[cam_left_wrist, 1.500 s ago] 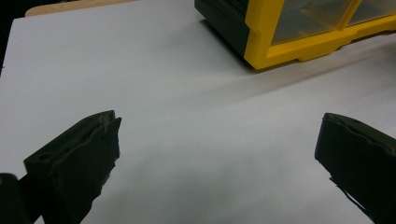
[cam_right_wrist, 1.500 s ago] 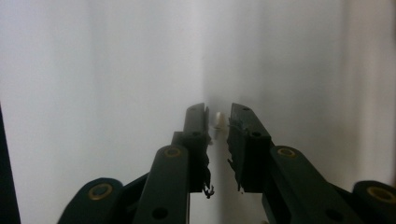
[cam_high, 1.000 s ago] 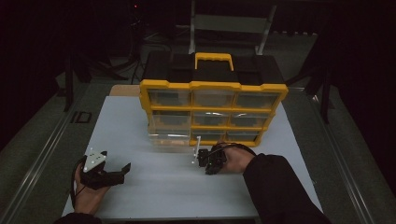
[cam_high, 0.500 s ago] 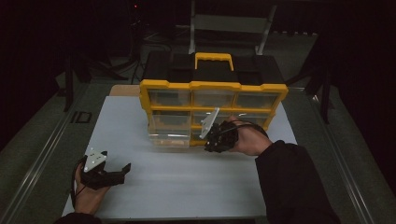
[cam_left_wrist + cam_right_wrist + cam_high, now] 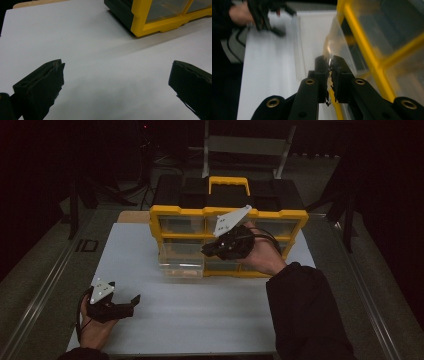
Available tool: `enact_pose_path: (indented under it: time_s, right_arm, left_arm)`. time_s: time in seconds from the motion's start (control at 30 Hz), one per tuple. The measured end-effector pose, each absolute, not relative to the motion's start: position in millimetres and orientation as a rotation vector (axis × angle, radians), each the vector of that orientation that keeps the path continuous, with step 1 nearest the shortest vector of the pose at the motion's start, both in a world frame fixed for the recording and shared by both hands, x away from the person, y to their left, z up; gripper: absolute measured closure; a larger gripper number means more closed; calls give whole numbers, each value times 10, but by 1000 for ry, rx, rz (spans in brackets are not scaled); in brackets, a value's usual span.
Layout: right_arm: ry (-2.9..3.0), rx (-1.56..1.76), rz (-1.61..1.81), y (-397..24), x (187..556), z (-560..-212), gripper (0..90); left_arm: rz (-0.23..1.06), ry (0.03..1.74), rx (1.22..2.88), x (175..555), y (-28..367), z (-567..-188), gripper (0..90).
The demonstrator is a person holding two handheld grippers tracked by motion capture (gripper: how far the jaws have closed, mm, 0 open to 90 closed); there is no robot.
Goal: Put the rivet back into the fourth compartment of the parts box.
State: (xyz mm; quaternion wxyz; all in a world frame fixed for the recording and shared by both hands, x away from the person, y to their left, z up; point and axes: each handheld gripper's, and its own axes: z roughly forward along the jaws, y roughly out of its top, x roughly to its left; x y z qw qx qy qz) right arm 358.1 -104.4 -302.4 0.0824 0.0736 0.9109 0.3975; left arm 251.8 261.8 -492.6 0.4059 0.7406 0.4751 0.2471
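Observation:
A yellow and black organiser (image 5: 280, 214) with clear drawers stands upright at the back of the white board (image 5: 200, 320). One clear drawer (image 5: 181, 262) at its lower left is pulled out. My right gripper (image 5: 206, 251) hovers in front of the organiser, just right of and above that drawer. Its jaws are shut, and in the right gripper view (image 5: 329, 61) a small shiny part (image 5: 329, 60) glints between the tips, too small to identify. My left gripper (image 5: 131, 304) rests open near the board's front left corner. Nothing lies between its jaws in the left gripper view (image 5: 116, 75).
The organiser's yellow corner (image 5: 140, 22) lies ahead of the left gripper, with bare board between. Behind the organiser a dark case with a yellow handle (image 5: 229, 182) lies flat. A metal rail (image 5: 45, 285) runs along the table's left side. Surroundings are dark.
My right gripper has risen from the board in front of the organiser to about its middle row, jaws still shut. The left hand and gripper have stayed put.

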Motion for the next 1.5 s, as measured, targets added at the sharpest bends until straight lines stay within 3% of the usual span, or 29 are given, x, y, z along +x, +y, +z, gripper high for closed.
enact_pose_path:
  time_s: [0.17,0.2,0.23,0.3,0.47,1.03,1.23,1.5]
  right_arm:
    - [2715,223,1208,-873,3620,-3039,828]
    - [2721,216,1214,-849,3621,-3048,788]
    - [2721,206,1236,-832,3618,-3057,588]
    - [2679,195,1254,-814,3594,-3074,395]
    - [2682,216,1186,-839,3547,-3142,164]
    - [2739,317,756,-1166,3275,-4037,111]
    - [2717,428,767,-1373,3246,-4253,112]
    - [2518,779,790,-2042,3196,-4495,94]
  left_arm:
    - [623,1199,1868,2514,2626,-4923,5]
    - [623,1199,1867,2514,2625,-4923,5]
    - [623,1198,1868,2513,2625,-4922,5]
    - [623,1198,1868,2512,2626,-4923,5]
    - [624,1199,1870,2510,2623,-4922,5]
    - [626,1201,1860,2515,2623,-4921,5]
    - [628,1200,1859,2521,2625,-4917,5]
    - [634,1212,1851,2519,2645,-4912,4]
